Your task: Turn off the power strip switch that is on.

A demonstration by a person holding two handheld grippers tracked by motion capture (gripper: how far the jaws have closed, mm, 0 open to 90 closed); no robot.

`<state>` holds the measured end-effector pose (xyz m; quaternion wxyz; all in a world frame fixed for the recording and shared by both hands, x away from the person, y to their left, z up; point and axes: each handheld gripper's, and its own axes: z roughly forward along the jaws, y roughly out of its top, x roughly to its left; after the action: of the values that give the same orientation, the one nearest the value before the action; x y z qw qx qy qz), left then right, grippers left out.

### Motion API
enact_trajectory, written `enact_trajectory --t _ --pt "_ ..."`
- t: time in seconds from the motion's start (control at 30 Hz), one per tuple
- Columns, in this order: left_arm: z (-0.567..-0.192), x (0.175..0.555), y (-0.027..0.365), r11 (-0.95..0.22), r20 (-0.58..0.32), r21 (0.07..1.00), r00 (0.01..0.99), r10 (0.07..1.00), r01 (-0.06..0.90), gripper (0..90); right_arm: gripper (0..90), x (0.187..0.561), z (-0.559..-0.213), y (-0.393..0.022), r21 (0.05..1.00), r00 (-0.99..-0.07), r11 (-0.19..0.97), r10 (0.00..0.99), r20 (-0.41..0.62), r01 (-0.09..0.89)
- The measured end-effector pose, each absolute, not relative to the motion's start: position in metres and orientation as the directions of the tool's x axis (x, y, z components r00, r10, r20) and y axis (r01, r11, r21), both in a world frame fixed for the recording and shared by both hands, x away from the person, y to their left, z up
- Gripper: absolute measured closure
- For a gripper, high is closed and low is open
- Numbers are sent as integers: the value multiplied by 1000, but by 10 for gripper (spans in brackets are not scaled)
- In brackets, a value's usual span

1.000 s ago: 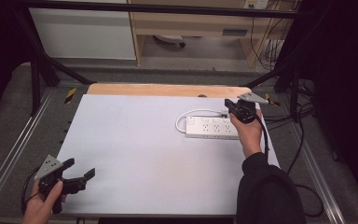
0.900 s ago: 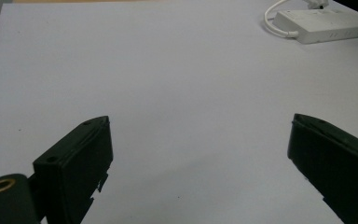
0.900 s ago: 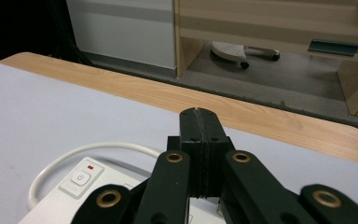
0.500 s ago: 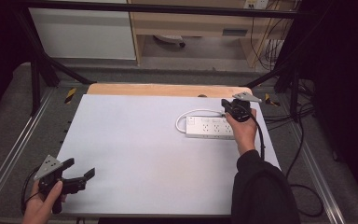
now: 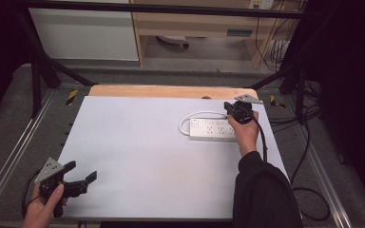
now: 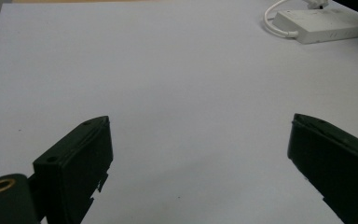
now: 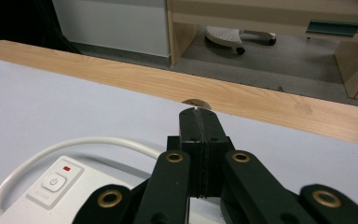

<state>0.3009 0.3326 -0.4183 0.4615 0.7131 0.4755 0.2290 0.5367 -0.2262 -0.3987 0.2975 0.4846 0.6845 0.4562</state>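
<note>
A white power strip (image 5: 211, 129) with a looped white cable (image 5: 195, 115) lies at the far right of the white table top (image 5: 142, 152). My right gripper (image 5: 229, 107) hovers just over the strip's right end, jaws shut with nothing between them. In the right gripper view the closed jaws (image 7: 199, 115) point past the strip (image 7: 74, 196) and its power button (image 7: 53, 182) toward the wooden edge. My left gripper (image 5: 81, 171) rests at the near left corner, open and empty; in the left gripper view (image 6: 200, 122) the strip (image 6: 326, 25) lies far off.
A wooden strip (image 5: 171, 91) runs along the table's far edge. Black frame posts (image 5: 38, 71) stand at both far corners. Black cables (image 5: 309, 142) hang off the right side. A cabinet and a chair base (image 7: 233, 35) stand on the floor beyond.
My right hand has shifted a little left and lower, closer over the power strip's right end. The left hand has stayed where it was.
</note>
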Motion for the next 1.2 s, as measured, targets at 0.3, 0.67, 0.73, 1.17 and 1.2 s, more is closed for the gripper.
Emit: enact_trajectory --t 0.3,0.67,0.73,1.17,1.2 --pt "-418 301 333 -125 -111 875 445 889 468 66 900 539 -403 -227 907 -347 111 937 41 407" --pt "-418 301 333 -123 -113 875 445 888 468 66 900 541 -407 -226 899 -354 122 935 39 420" --pt "-418 301 333 -123 -113 875 445 888 469 66 900 541 -408 -225 899 -354 123 934 38 421" --pt "-419 301 333 -122 -114 875 445 888 468 66 900 543 -413 -220 889 -369 139 929 36 437" --pt "-419 301 333 -121 -115 875 445 888 468 66 900 543 -413 -220 888 -369 138 929 38 438"
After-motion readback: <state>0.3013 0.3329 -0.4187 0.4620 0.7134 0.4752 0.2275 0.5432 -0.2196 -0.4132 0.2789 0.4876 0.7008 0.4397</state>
